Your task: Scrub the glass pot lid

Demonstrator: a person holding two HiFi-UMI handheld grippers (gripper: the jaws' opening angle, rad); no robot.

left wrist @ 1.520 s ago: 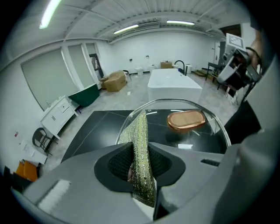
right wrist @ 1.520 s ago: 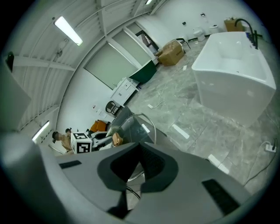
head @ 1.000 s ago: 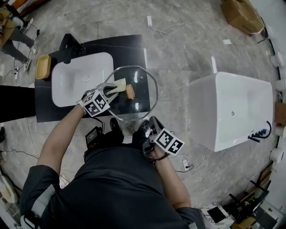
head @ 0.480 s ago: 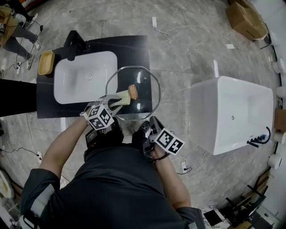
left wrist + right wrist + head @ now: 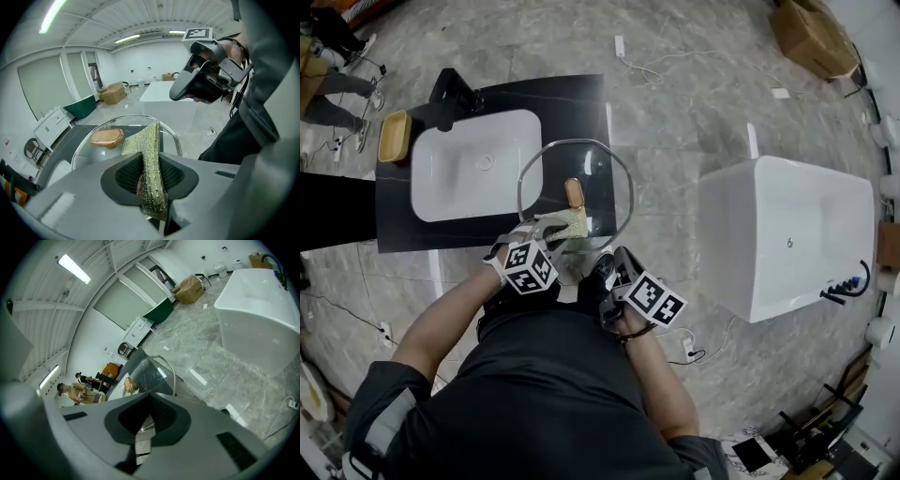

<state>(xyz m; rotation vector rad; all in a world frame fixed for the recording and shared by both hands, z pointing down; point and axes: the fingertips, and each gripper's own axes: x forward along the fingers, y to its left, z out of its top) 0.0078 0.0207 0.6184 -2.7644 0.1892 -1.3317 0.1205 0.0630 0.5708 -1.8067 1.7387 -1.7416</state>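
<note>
In the head view, the glass pot lid [image 5: 581,178] hangs over the black tabletop [image 5: 577,94], and the right gripper [image 5: 602,265] is clamped on its near rim.

In the left gripper view, the left gripper [image 5: 149,180] squeezes a green scouring pad [image 5: 151,154] whose tip seems to lie on the glass. I would press it flat.

In the right gripper view, the rim needs a firm hold.

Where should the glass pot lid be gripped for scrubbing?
Probably grip the glass pot lid by its thin rim at the near edge, from the person's side, as the right gripper does, leaving the knob and glass free for the sponge.
</note>
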